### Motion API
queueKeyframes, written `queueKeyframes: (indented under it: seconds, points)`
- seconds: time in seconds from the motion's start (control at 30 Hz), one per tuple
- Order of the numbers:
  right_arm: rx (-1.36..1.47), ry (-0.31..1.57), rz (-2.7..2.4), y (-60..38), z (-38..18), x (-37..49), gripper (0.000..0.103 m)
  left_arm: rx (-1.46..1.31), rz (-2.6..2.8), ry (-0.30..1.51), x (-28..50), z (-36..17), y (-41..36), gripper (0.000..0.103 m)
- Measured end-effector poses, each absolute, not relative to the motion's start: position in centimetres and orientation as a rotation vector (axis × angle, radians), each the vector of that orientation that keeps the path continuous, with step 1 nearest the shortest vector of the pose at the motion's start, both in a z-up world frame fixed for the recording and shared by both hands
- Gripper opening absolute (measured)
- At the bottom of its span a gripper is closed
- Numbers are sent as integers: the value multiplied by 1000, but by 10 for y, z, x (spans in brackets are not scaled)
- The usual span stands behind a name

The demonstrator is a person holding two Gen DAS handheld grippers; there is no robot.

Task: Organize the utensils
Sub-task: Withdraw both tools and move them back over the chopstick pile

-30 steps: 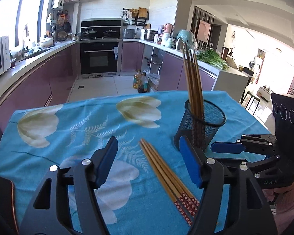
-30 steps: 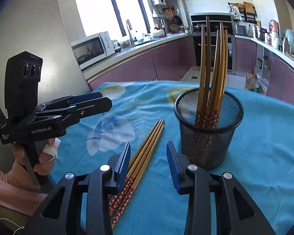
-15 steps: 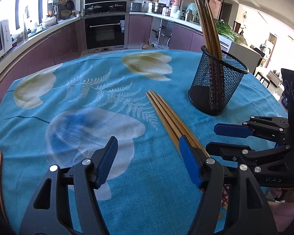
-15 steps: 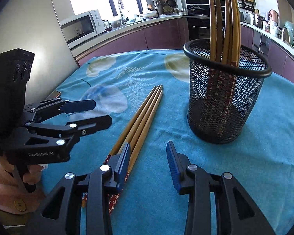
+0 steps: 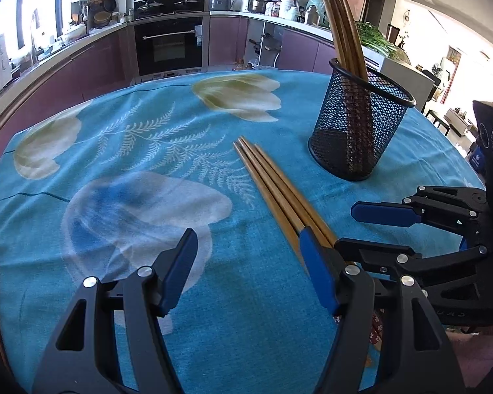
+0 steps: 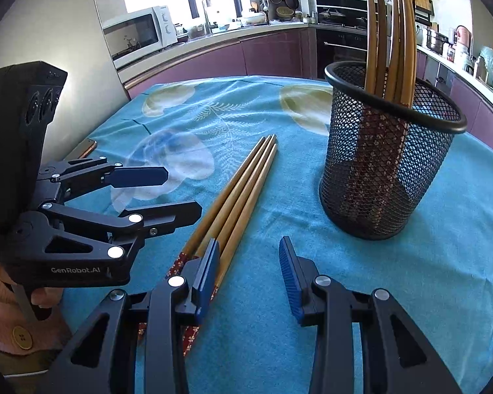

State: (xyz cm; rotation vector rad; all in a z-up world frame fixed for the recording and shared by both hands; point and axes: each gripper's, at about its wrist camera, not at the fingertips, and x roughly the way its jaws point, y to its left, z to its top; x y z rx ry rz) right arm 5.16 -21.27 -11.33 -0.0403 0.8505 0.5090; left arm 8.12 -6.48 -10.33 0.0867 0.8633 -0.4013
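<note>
On the blue floral tablecloth (image 5: 148, 197), a bundle of loose wooden chopsticks (image 5: 272, 193) is laid flat, its tips directed toward 11 o'clock in the left wrist view and toward 1 o'clock in the right wrist view. The patterned red handle ends are located nearest the grippers. A black mesh holder (image 5: 361, 124) is positioned upright at 2 o'clock from the bundle in the left wrist view, apart from it, and several more chopsticks (image 5: 341, 23) are stood in it, handle ends down, tips fanned above the rim.

The left gripper (image 5: 249, 272) is held low over the cloth with its jaws spread wide; nothing is gripped. Its right-hand blue pad (image 5: 315, 272) is seen over the lower part of the bundle, while bare cloth lies in the gap.

The right gripper (image 6: 249, 275) is held with its jaws partly apart and nothing between them. Its left-hand blue pad (image 6: 207, 275) overlaps the bundle's handle ends; whether contact is made cannot be determined. The holder (image 6: 387, 151) lies at 1 o'clock from this gripper.

A phone edge (image 6: 82, 149) is visible at the table's left border.
</note>
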Motion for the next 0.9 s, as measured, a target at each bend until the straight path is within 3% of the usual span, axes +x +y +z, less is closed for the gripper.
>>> queueKeyframes:
  seconds: [0.67,0.77,0.9]
  points:
    - [-13,873,494,-219,-114,55,36,120,-430,915,94,-112,-75,61]
    - [-13,873,494,-220,-114,56,35,122,-431,917,95,-112,-74,57]
    - [-17,872,489,-219,-114,56,34,128,-422,926,95,-111,-72,41]
